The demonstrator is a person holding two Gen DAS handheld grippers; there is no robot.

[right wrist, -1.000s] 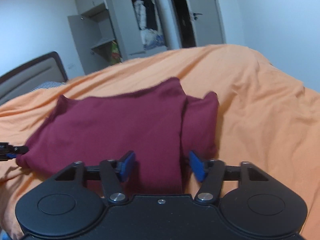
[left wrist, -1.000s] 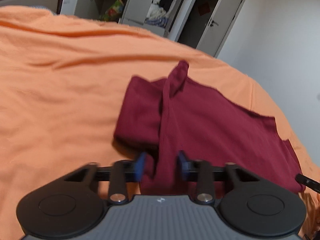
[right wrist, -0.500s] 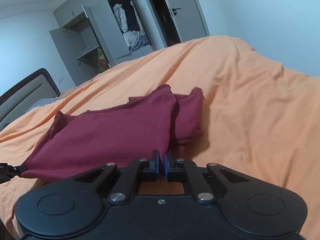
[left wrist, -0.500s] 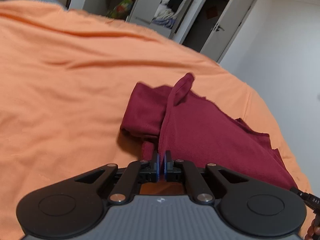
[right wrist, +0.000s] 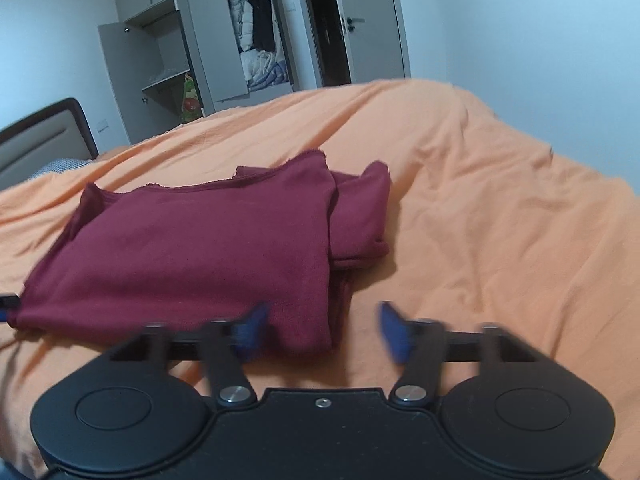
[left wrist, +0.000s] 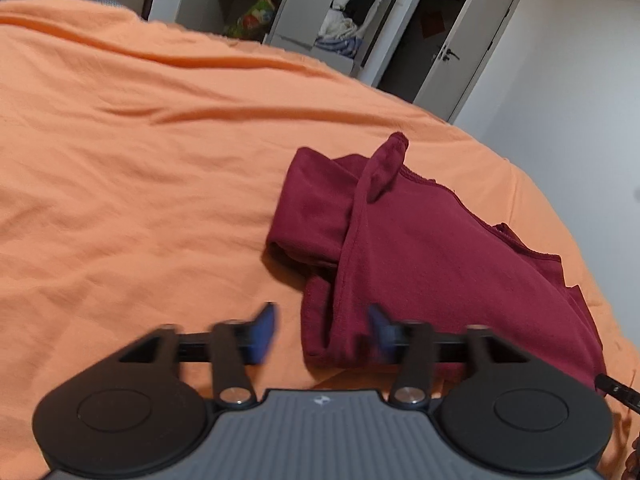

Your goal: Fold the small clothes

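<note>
left gripper (left wrist: 322, 334): jaws released, garment (left wrist: 420, 248) corner between | right gripper (right wrist: 322, 332): same

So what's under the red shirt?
The orange bedsheet lies under the dark red shirt and spreads out all around it. The shirt is folded over itself, so whatever sits between or beneath its layers is covered.

Both grippers (left wrist: 322, 332) (right wrist: 322, 330) spread wide

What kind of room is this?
Most likely a bedroom. A dark red garment lies on a bed with an orange sheet, a headboard stands at one end, and an open wardrobe holds clothes.
</note>
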